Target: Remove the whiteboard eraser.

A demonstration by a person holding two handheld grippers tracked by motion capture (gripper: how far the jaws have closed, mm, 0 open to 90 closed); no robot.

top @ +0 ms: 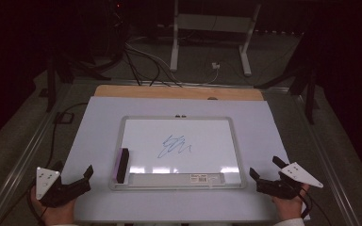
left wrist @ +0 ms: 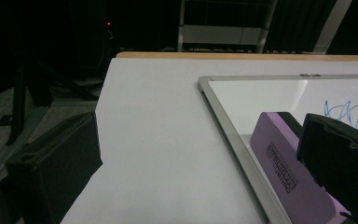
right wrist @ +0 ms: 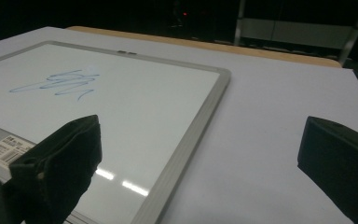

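Both hand-held grippers open, flanking whiteboard edges.

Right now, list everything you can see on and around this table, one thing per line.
whiteboard: one, white with a silver frame, middle of the table.
scribble: one, blue, centre of the whiteboard.
eraser: one, purple and black, at the whiteboard's near left corner.
label: one, white with a barcode, on the whiteboard's near tray.
table cover: one, pale lilac-white, under the whiteboard.
wooden edge: one, light brown, far side of the table.
stand: one, white, on the floor beyond the table.
cables: several, black and white, on the floor beyond.
left gripper: one, black, jaws open, left of the whiteboard.
right gripper: one, black, jaws open, right of the whiteboard.
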